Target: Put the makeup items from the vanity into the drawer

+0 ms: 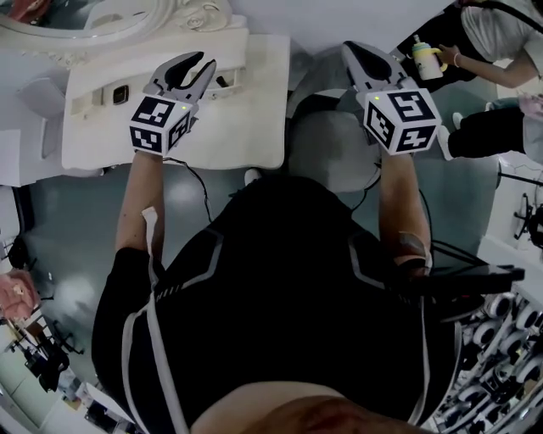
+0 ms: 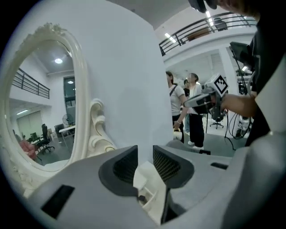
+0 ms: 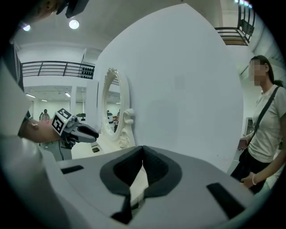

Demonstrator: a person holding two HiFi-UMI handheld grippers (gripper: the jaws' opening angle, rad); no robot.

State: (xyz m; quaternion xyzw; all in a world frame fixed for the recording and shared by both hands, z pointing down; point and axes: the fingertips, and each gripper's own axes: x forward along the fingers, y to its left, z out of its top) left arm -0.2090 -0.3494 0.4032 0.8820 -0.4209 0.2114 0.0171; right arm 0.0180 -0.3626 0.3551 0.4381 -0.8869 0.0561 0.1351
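The white vanity (image 1: 242, 127) lies ahead and to the left in the head view. On it sit a small dark square item (image 1: 120, 94) and another small dark thing (image 1: 226, 81) near the back. My left gripper (image 1: 206, 61) hovers over the vanity top, jaws slightly parted and empty; the left gripper view shows the gap of that gripper (image 2: 145, 153) against the white wall. My right gripper (image 1: 350, 45) is held to the right of the vanity, over a grey stool (image 1: 331, 148), with the jaws of the gripper (image 3: 143, 149) meeting and nothing in them. I cannot pick out a drawer.
An ornate oval mirror (image 1: 51, 21) stands at the vanity's back, and the mirror (image 2: 44, 103) fills the left of the left gripper view. A person (image 1: 501, 34) with a bottle (image 1: 427, 58) stands to the right, close to my right gripper. A cable (image 1: 199, 182) hangs below the vanity.
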